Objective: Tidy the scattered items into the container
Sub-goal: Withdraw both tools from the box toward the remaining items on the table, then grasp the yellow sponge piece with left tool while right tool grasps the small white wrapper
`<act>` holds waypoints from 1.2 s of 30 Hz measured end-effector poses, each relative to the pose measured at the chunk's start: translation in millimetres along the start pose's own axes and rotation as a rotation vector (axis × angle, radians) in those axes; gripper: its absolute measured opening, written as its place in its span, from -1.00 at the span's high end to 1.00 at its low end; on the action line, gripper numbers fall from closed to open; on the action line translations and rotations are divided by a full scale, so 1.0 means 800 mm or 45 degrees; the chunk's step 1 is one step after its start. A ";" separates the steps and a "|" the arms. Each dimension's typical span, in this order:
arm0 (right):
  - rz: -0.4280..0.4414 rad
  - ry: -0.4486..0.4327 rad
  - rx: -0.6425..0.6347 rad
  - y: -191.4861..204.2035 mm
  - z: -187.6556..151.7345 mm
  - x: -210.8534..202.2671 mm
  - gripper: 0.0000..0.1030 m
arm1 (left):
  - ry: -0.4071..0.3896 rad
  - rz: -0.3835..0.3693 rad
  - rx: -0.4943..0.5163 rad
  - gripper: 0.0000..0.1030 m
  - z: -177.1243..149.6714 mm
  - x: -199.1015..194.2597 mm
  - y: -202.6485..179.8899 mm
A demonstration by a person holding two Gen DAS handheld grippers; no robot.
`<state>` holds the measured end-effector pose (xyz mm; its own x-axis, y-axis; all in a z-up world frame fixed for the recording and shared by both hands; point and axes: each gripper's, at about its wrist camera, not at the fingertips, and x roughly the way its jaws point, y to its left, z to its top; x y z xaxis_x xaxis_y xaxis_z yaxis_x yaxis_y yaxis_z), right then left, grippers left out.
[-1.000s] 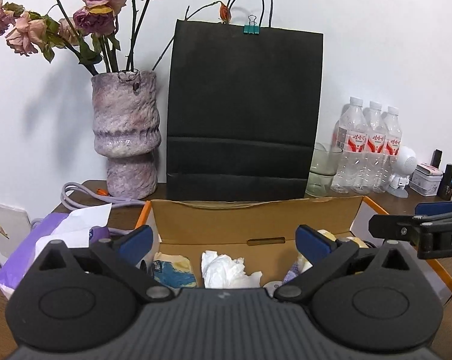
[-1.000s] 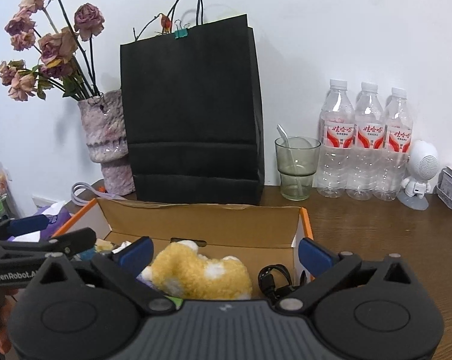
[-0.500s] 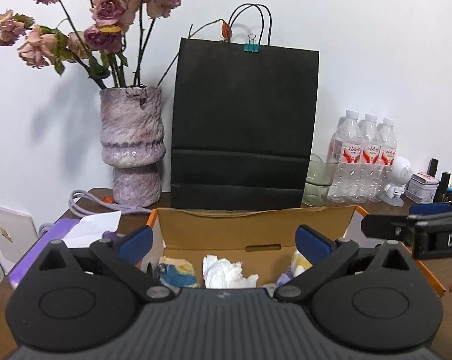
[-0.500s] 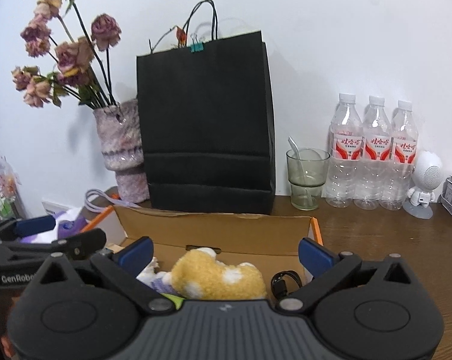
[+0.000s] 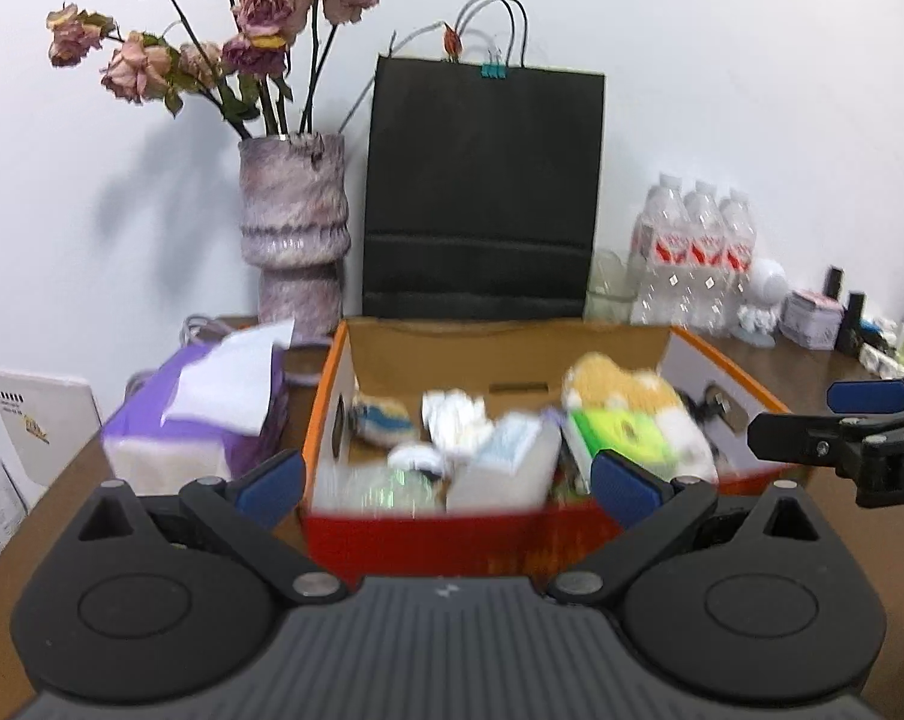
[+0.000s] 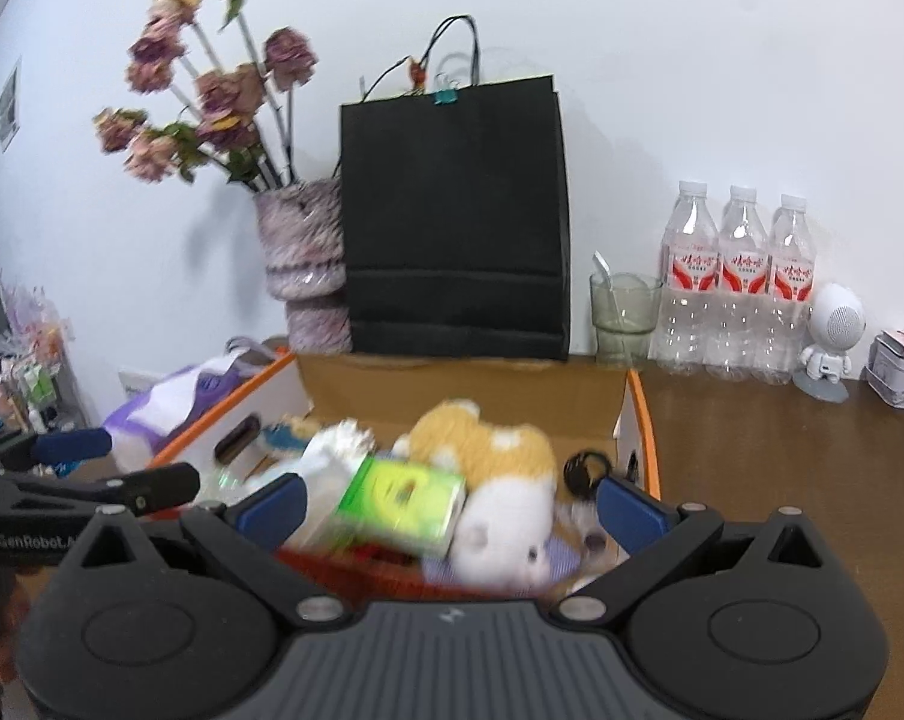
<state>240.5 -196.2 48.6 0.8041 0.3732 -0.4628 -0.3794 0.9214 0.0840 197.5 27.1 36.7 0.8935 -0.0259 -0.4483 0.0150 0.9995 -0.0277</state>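
Cardboard box [image 5: 721, 372], orange-rimmed with a red front wall, is seen sitting on the brown wooden surface [image 6: 781, 450], just in front of a tall black paper bag [image 5: 481, 192]. Inside the box a yellow-and-white plush toy [image 6: 487, 456] is found lying toward the right side, with a bright green packet [image 6: 401, 498] resting against it and a crumpled white tissue [image 5: 452, 414] further left. A black cable [image 6: 583, 471] is tucked by the right wall. Print on the green packet is too blurred to be read.

Left claw [image 5: 449, 477] is held in front of the box's near wall, its blue-padded fingers spread wide and nothing held between them. Right claw [image 6: 449, 507] is held low over the box's near edge, likewise spread wide and empty. On the left claw's side arm, seen from the right wrist view, the lettering "GenRobot.A" can be read; on the right claw's arm, seen from the left wrist view, only a "D" is shown.

Beside the box on the left a purple tissue pack [image 5: 194, 420] is noted, and behind it a mottled vase [image 5: 293, 228] of dried roses. To the right three water bottles [image 6: 736, 276] with red labels are lined up near a glass [image 6: 622, 318] holding a spoon; the label characters are not legible.
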 end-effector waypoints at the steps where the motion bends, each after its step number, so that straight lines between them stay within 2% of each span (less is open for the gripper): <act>1: -0.001 0.008 -0.007 0.004 -0.008 -0.005 -1.00 | 0.017 -0.005 0.002 -1.00 -0.006 -0.003 0.000; 4: -0.006 0.049 -0.030 0.012 -0.033 -0.013 -1.00 | 0.076 -0.025 0.021 -1.00 -0.026 -0.006 -0.003; 11: -0.013 0.254 -0.022 0.016 -0.093 -0.008 -1.00 | 0.193 -0.038 0.098 -0.99 -0.068 0.003 -0.022; 16: -0.028 0.324 -0.001 0.015 -0.117 -0.012 -1.00 | 0.223 -0.061 0.126 -0.73 -0.077 0.015 -0.027; 20: -0.047 0.343 0.010 0.014 -0.125 -0.012 -1.00 | 0.248 -0.080 0.172 -0.58 -0.082 0.021 -0.030; 23: -0.092 0.343 -0.015 0.017 -0.128 -0.010 -1.00 | 0.268 -0.094 0.160 -0.37 -0.084 0.025 -0.029; 26: -0.109 0.334 -0.023 0.018 -0.129 -0.010 -1.00 | 0.265 -0.136 0.145 0.10 -0.083 0.026 -0.026; 28: -0.111 0.331 -0.020 0.018 -0.129 -0.008 -1.00 | 0.262 -0.161 0.148 0.29 -0.082 0.024 -0.026; 36: -0.155 0.274 0.001 0.023 -0.135 -0.012 -1.00 | 0.246 -0.181 0.079 0.30 -0.081 0.014 -0.010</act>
<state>176.5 -194.8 -41.2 0.7277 0.2278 -0.6470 -0.2853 0.9583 0.0165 178.6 17.4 -26.0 0.7783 -0.1635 -0.6062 0.1674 0.9846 -0.0506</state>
